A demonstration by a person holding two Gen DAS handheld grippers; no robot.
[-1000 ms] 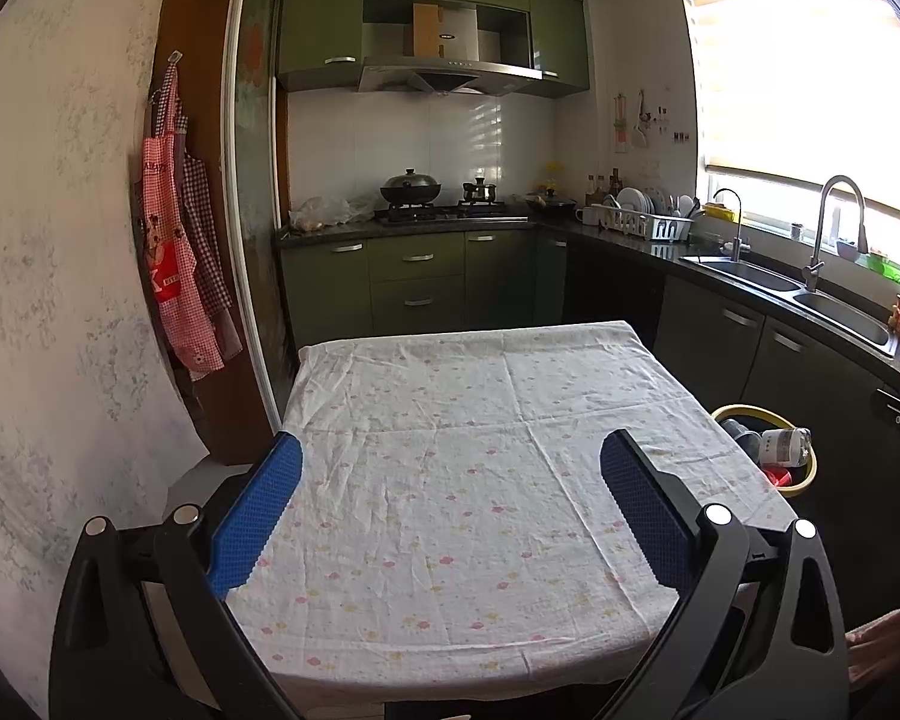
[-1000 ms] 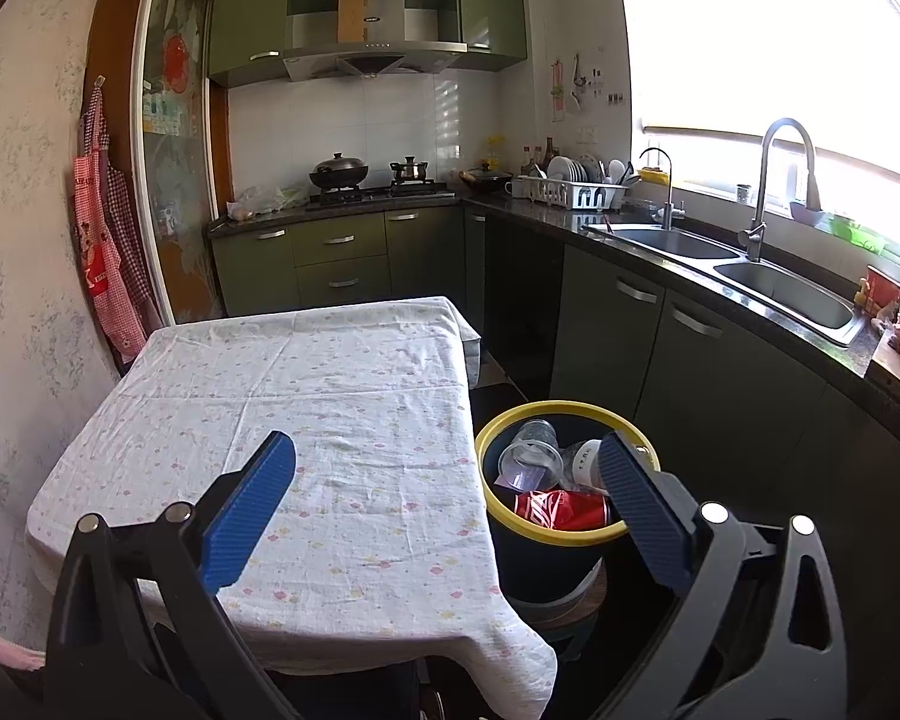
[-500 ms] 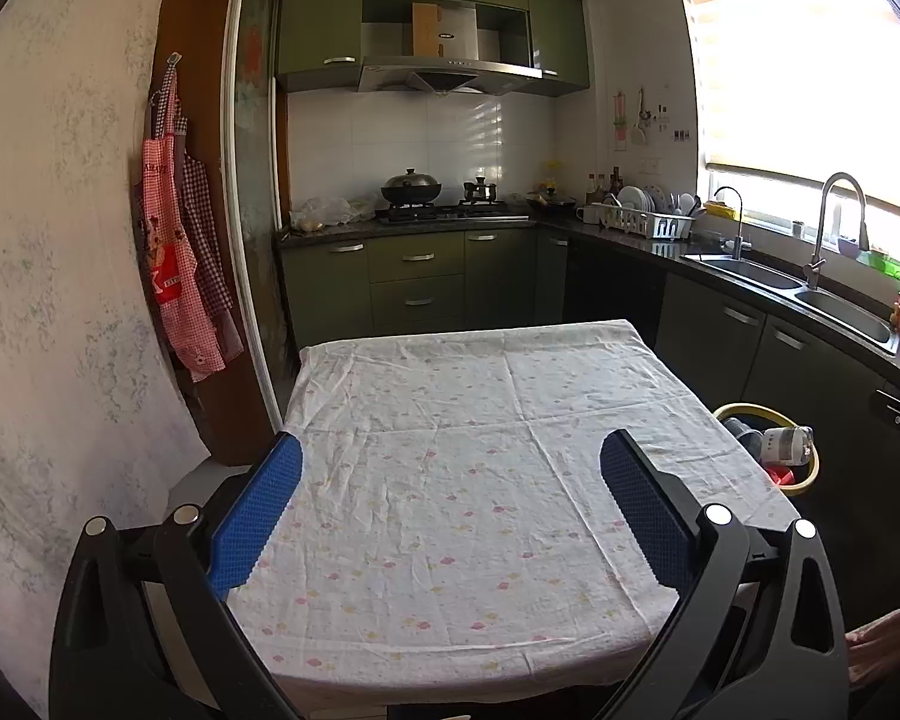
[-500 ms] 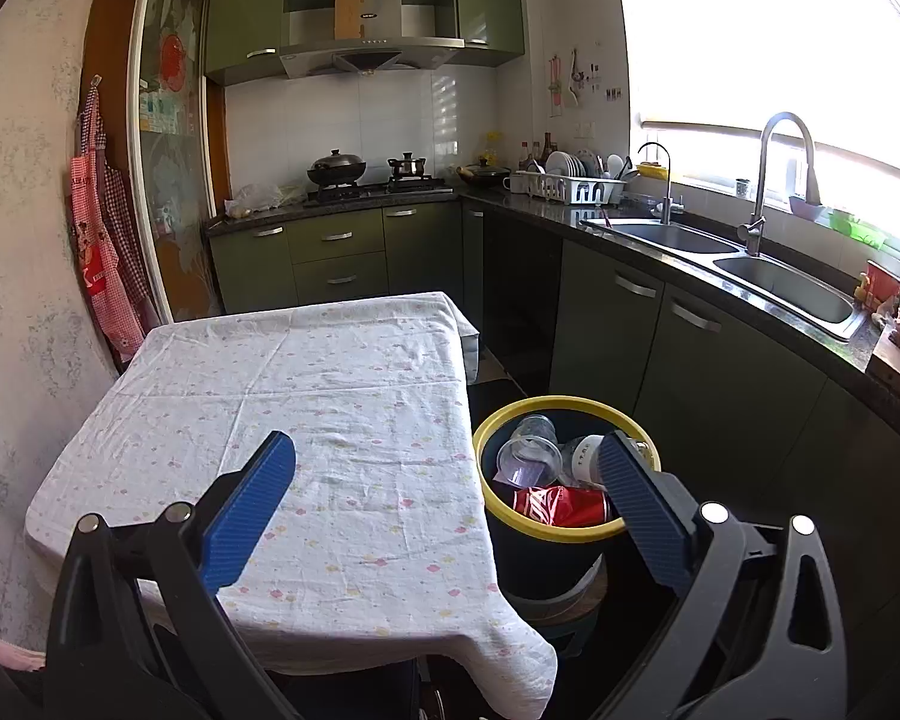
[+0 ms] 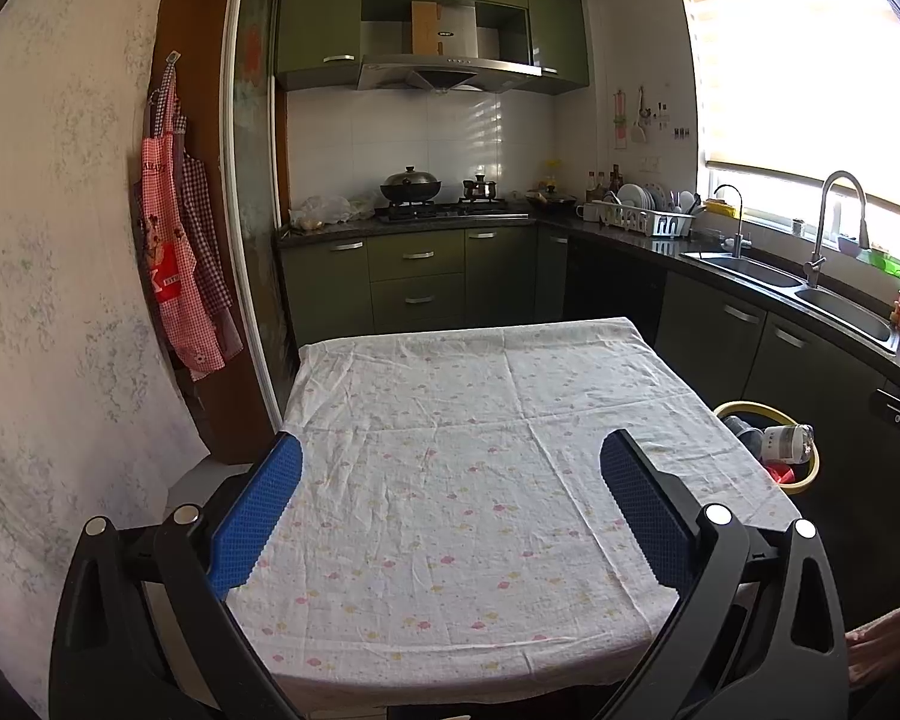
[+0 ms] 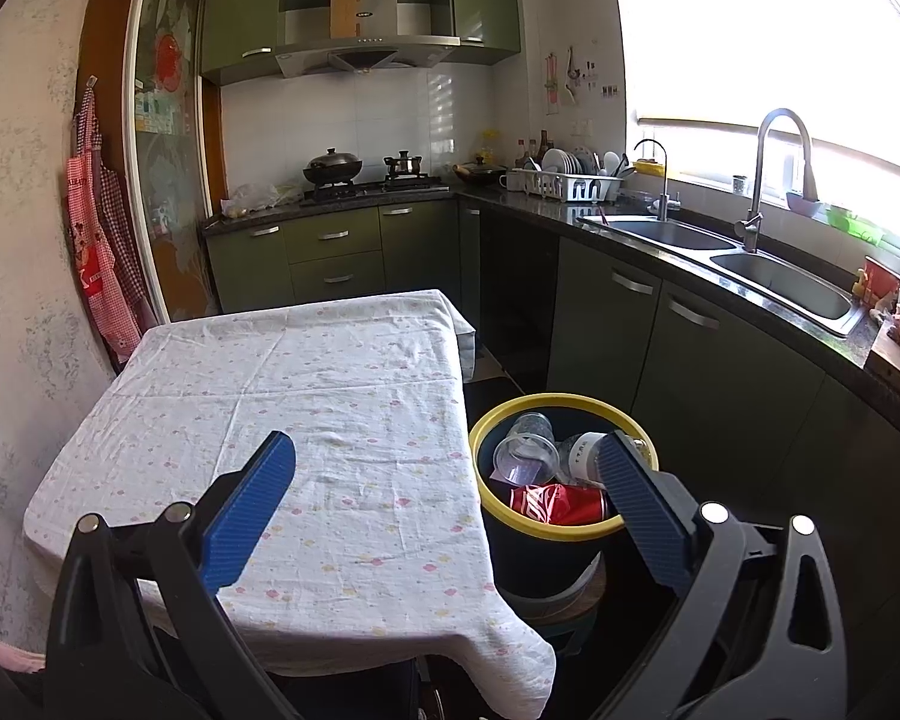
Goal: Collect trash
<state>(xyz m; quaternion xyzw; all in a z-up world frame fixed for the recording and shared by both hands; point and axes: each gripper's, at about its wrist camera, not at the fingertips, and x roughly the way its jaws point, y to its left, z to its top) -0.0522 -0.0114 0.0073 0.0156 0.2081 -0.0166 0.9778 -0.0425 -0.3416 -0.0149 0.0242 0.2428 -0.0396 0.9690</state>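
Note:
A dark bin with a yellow rim (image 6: 492,420) stands on the floor right of the table. It holds a clear plastic cup (image 6: 525,447), a white bottle (image 6: 579,456) and a red can (image 6: 555,504). The bin's rim also shows in the left wrist view (image 5: 750,407) with a bottle (image 5: 786,443) in it. My right gripper (image 6: 444,456) is open and empty, held above the table's right edge and the bin. My left gripper (image 5: 450,456) is open and empty above the near part of the table (image 5: 462,420), which has a white flowered cloth with nothing on it.
Green cabinets and a dark counter run along the back and right, with a stove and wok (image 5: 410,185), a dish rack (image 5: 645,217) and a double sink (image 6: 720,252). Aprons (image 5: 177,264) hang on the left wall. A glass sliding door (image 6: 165,180) stands behind the table.
Both grippers have stayed open and empty. The right wrist view has drifted slightly; the scene is otherwise the same.

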